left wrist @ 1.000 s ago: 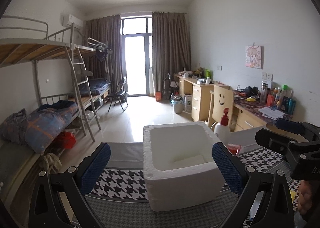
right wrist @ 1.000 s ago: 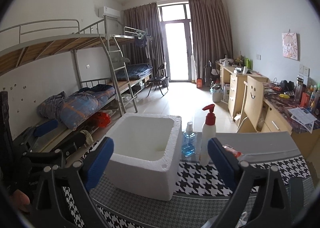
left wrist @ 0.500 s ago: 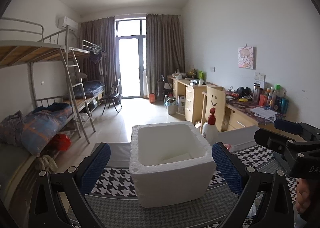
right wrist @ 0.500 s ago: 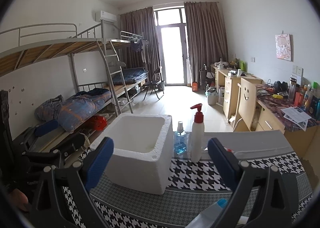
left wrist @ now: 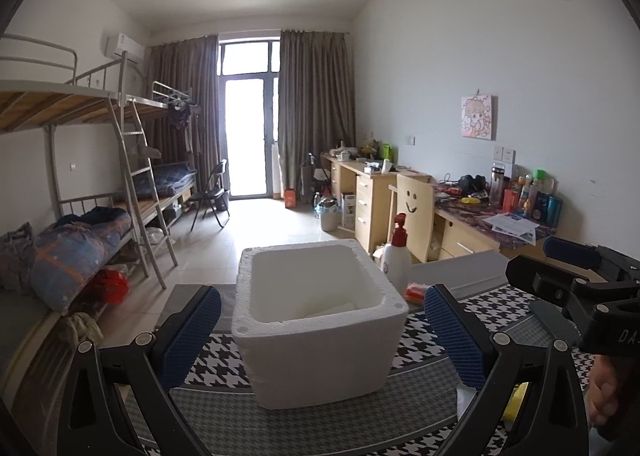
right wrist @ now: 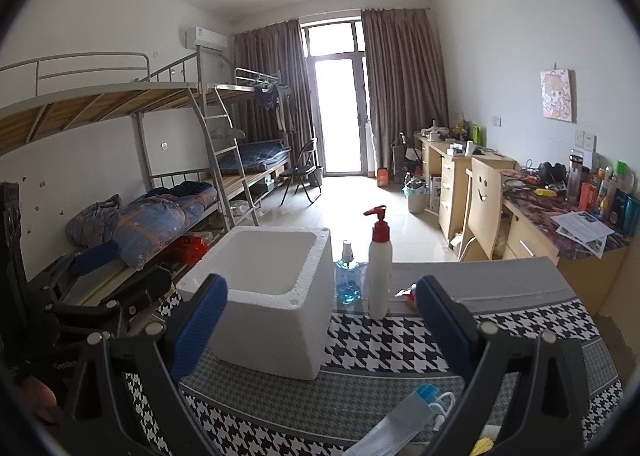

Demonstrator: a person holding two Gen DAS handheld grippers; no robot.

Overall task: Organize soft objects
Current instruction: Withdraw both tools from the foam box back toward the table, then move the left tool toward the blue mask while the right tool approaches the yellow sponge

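Styrofoam box [left wrist: 320,320] sits ahead of you; your left gripper [left wrist: 322,332] and right gripper [right wrist: 322,330] both gape empty, face mask [right wrist: 404,422] nearer than the box.

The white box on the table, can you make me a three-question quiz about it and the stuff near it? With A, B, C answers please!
1. Where does the foam box stand?
A. on the checked tablecloth
B. on the floor
C. on the bunk bed

2. What colour is the pump on the tall bottle?
A. green
B. red
C. yellow

3. How is the right gripper?
A. shut on the bottle
B. shut on the box
C. open, holding nothing

Answers: 1 A, the cloth lies under it. 2 B, its pump top is red. 3 C, its blue pads stand wide apart.
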